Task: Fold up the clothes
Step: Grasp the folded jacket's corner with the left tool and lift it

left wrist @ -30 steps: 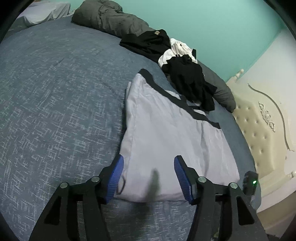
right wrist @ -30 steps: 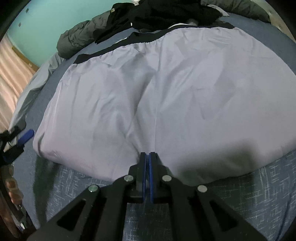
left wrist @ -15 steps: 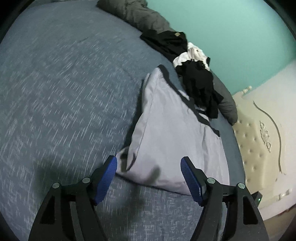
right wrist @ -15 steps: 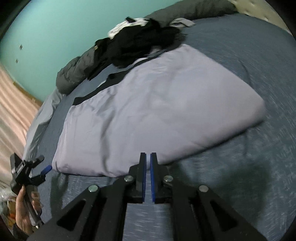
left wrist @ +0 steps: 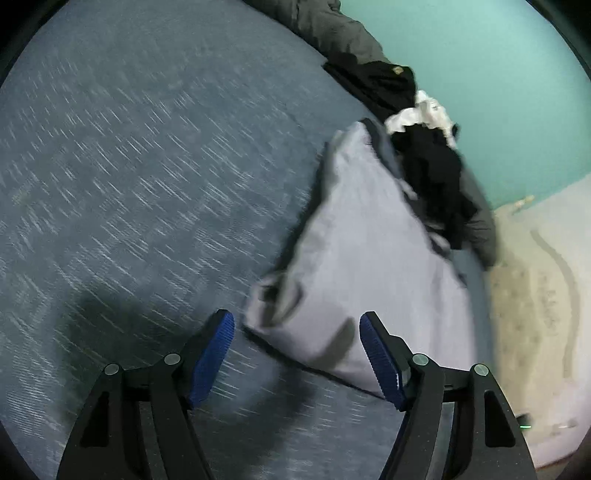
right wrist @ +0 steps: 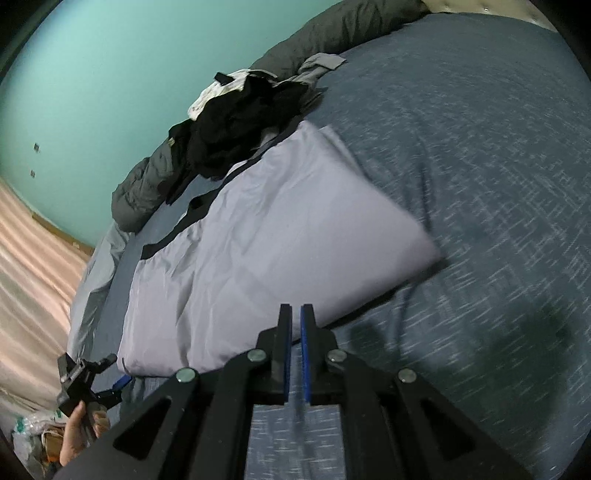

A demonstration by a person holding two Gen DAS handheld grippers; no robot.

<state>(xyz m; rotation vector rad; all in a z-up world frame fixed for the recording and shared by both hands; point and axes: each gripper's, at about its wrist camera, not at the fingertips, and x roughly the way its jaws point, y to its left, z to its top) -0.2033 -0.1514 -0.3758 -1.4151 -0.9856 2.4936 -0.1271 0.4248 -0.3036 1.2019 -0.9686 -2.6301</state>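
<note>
**Lavender garment lies folded on the blue bed, both grippers free of it**

The pale lavender fabric garment with a black band along one edge (right wrist: 266, 236) lies flat on the blue-grey woven bedspread (right wrist: 480, 155), folded to a long rectangle. Its black band is on the side that faces the teal wall (right wrist: 92, 74). Just beside this band there is a pile of black and white clothes (right wrist: 236, 122), and behind the pile a dark grey rumpled quilt (right wrist: 332, 29) runs along the wall.

The left gripper (left wrist: 297, 343) hovers over the near corner of the garment. Its jaws have just been closing a little but stand wide, and the blue pads (left wrist: 214, 354) do not press the cloth; the corner is seen between them, below. A person's hand (right wrist: 79, 439) carries this gripper at the end of the garment.

The right gripper (right wrist: 295, 314) is almost fully closed, with only a thin slit between the pads, and it holds nothing. It is in front of the long near edge of the garment, over the bedspread.
</note>
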